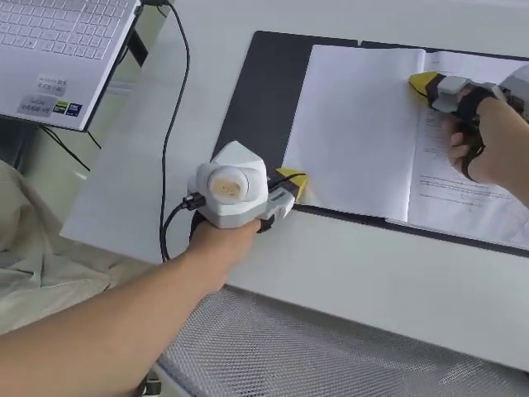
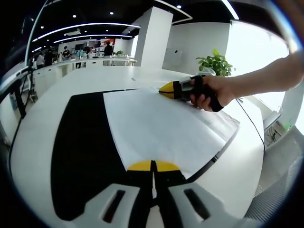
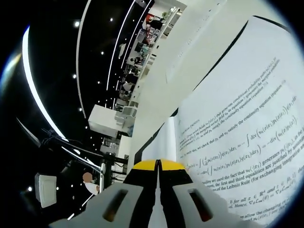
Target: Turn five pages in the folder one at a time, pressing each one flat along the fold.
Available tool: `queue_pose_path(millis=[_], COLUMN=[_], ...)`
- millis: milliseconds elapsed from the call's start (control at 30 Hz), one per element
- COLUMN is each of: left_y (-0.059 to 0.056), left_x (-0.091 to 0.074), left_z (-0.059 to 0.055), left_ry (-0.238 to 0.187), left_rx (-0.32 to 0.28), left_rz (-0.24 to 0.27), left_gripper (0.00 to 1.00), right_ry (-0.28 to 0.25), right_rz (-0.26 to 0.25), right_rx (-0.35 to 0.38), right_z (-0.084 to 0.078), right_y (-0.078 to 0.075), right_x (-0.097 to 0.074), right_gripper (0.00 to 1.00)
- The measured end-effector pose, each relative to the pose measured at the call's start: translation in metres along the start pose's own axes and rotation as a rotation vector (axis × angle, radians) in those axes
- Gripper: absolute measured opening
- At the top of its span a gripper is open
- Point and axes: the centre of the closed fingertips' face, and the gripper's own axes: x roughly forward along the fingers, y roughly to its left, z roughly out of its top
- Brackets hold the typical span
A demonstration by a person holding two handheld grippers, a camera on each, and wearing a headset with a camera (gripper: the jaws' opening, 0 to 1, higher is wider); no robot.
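Nearest the viewer, the left gripper [image 1: 289, 184] is set low at the near left corner of the blank page [image 1: 355, 132], jaws closed tip to tip with nothing seen between them.

**Step in hand (judged):** the turned sheet is being pressed flat.
- The near corner is best anchored under the left gripper's tips, so that the sheet is not dragged sideways.
- The right gripper [image 1: 422, 83], likewise closed on nothing, is best drawn along the fold [image 1: 417, 157] from far to near.
- Pressure should be even and moderate, with the tips on the crease itself and not on either sheet.
- Too hard a press is expected to wrinkle the paper.

**Position:** the black folder [image 1: 263, 107] lies open on the white table [image 1: 331, 265].
- Its near edge lies just beside the left gripper, and its bare cover extends left of the blank page.
- The fold runs between the blank page and the printed page [image 1: 467, 203].
- The right gripper rests at the fold's far end, well apart from the left gripper.
- A laptop [image 1: 58, 50] is seen at the far left, clear of the folder.
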Motion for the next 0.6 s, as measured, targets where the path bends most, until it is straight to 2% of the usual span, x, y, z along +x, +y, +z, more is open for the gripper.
queue_pose_path(millis=[100, 400, 600], left_y=[-0.002, -0.001, 0.003], left_x=[-0.002, 0.0, 0.004], left_z=[0.001, 0.001, -0.001], left_ry=[-0.004, -0.011, -0.015], left_rx=[-0.003, -0.01, -0.013], left_rz=[0.002, 0.002, 0.003], left_gripper=[0.0, 0.0, 0.0], right_ry=[0.005, -0.072, -0.092], right_rz=[-0.021, -0.025, -0.031], right_rx=[-0.026, 0.089, 0.109], right_z=[0.008, 0.034, 0.051], right_y=[0.001, -0.006, -0.013], right_x=[0.009, 0.024, 0.036], right_gripper=[0.0, 0.0, 0.0])
